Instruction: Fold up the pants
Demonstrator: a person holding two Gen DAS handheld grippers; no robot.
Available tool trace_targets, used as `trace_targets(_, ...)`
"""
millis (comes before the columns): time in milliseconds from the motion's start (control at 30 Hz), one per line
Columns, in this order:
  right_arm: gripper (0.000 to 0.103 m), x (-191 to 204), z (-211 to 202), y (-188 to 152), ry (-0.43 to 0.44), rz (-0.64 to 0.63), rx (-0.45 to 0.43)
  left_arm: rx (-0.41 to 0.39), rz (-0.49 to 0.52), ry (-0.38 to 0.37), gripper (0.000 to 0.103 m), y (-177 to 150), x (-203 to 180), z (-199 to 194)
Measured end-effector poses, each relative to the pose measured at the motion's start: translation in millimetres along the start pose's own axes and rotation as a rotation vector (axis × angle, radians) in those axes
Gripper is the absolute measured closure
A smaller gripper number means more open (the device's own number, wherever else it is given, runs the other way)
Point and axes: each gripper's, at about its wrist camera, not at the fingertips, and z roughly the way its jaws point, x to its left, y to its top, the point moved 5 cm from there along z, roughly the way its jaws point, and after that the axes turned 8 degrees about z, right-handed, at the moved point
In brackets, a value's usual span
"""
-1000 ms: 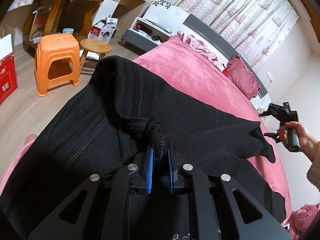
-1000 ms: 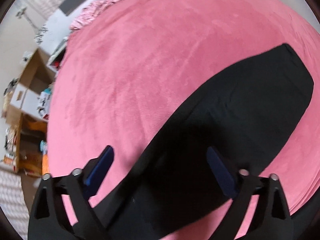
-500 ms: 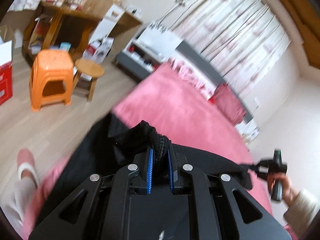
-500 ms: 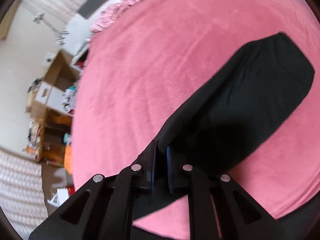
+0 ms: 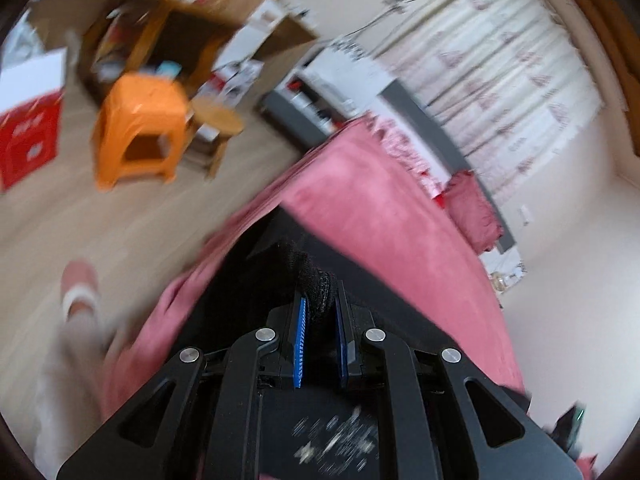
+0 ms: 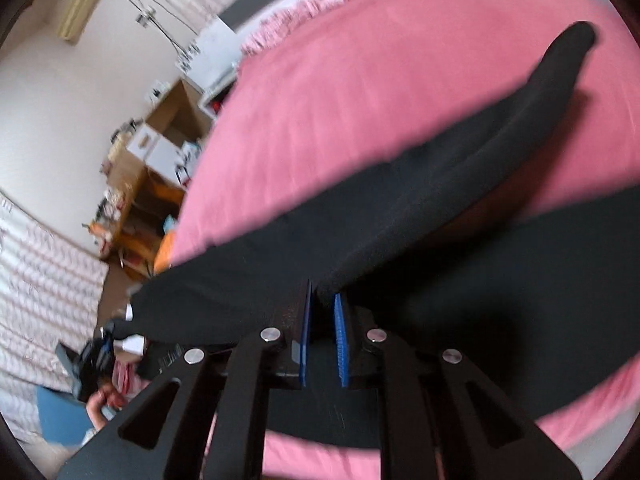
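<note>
Black pants (image 6: 460, 184) lie stretched across a pink bed (image 6: 360, 80). My right gripper (image 6: 322, 300) is shut on an edge of the pants and lifts it above the bed; one leg runs up to the far right. My left gripper (image 5: 320, 300) is shut on a bunched black fold of the pants (image 5: 304, 268) near the bed's left edge. The left gripper also shows in the right wrist view (image 6: 92, 364) at the lower left, held in a hand. The left wrist view is blurred by motion.
An orange plastic stool (image 5: 140, 128) and a small round wooden stool (image 5: 216, 120) stand on the floor left of the bed (image 5: 380, 216). A wooden desk (image 5: 172, 28), boxes, a red pillow (image 5: 472, 208) and curtains lie beyond. A foot in a pink slipper (image 5: 78, 284) is at the bedside.
My right gripper has shut on the pants' edge and raised it. My left gripper has pulled its fold back and up, and the pants now span between both grippers.
</note>
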Motion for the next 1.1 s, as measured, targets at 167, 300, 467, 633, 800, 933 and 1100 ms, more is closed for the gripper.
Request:
trace_targets(167, 0.093, -51, 31, -36, 0.026, 0.171, 0.036, 0.098, -0.036, 0.019, 0.092, -33, 20, -5)
trace_targets(300, 0.090, -47, 23, -30, 0.086, 0.163, -0.001, 0.122, -0.099, -0.054, 0.060, -38, 23, -14)
trace_targets(467, 0.066, -51, 12, -28, 0.118, 0.193, -0.038, 0.169, -0.220, -0.171, 0.033, -46, 13, -18)
trace_targets(633, 0.066, -77, -3, -10, 0.136, 0.305, -0.107, 0.250, -0.261, -0.260, 0.033, -55, -8, -9)
trace_targets(800, 0.068, -106, -13, 14, 0.092, 0.393, -0.161, 0.262, -0.244, -0.127, 0.041, -45, -9, 12)
trace_targets(933, 0.093, -122, -14, 40, 0.058, 0.458, -0.161, 0.247, -0.172, -0.018, 0.095, -24, -11, 31)
trace_targets(1100, 0.095, -95, -44, 61, 0.097, 0.368, -0.207, 0.165, -0.055, -0.102, 0.097, 10, -37, 20)
